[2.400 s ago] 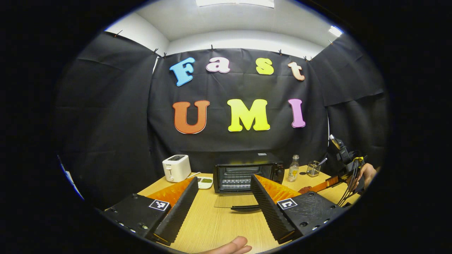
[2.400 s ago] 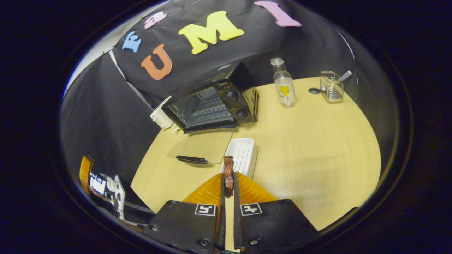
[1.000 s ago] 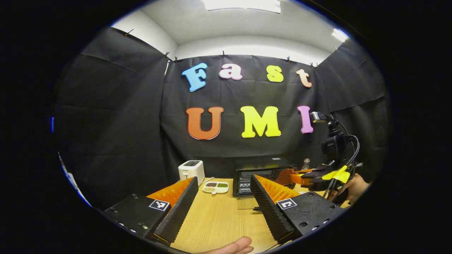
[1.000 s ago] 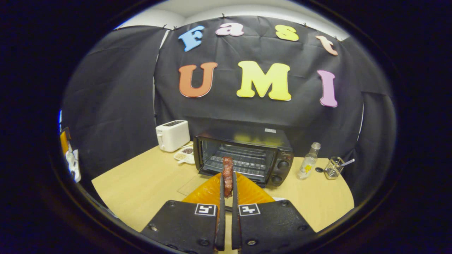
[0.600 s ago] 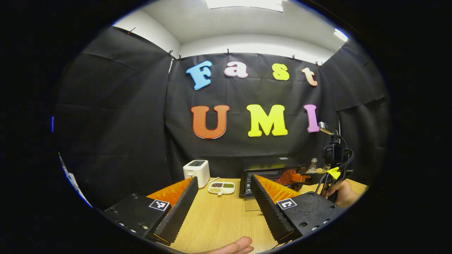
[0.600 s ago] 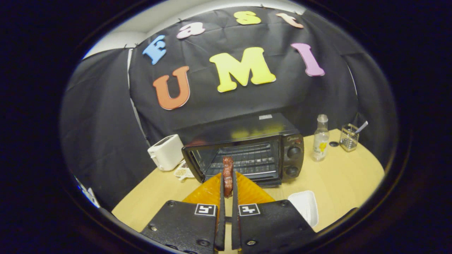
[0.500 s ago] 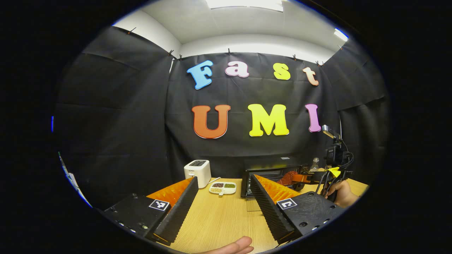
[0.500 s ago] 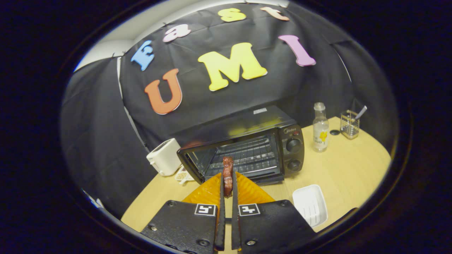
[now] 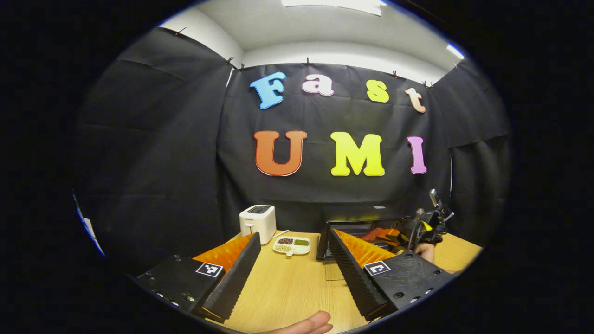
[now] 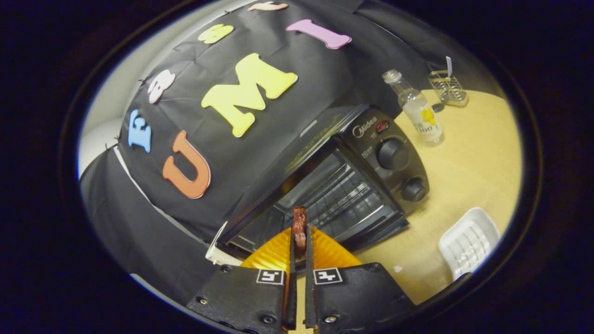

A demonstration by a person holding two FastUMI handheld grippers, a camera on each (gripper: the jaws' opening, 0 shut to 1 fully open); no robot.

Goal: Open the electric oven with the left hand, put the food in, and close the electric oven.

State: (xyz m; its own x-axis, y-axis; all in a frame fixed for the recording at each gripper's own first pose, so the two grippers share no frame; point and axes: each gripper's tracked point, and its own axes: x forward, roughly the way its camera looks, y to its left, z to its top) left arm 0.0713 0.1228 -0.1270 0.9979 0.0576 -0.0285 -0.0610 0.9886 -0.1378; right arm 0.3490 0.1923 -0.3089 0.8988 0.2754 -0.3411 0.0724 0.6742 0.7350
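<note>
The black electric oven (image 10: 371, 162) stands open, its wire rack (image 10: 345, 195) showing inside. My right gripper (image 10: 300, 240) is shut on a reddish-brown strip of food (image 10: 300, 222), whose tip sits at the mouth of the oven. In the left gripper view the oven (image 9: 359, 217) is at the back of the table, and the right gripper (image 9: 389, 234) reaches into its front, held by a hand (image 9: 424, 250). My left gripper (image 9: 294, 235) hangs open over the table with nothing between its fingers. The oven's glass door (image 9: 332, 271) lies flat, partly hidden by my finger.
A white toaster (image 9: 258, 222) and a small dish of snacks (image 9: 291, 245) sit left of the oven. Right of it stand a small bottle (image 10: 417, 109) and a wire holder (image 10: 448, 86). A white tray (image 10: 468, 241) lies on the wooden table (image 10: 464, 176) in front.
The right gripper has carried the food forward and tilted, closing on the oven opening. The left gripper has stayed open and nearly still.
</note>
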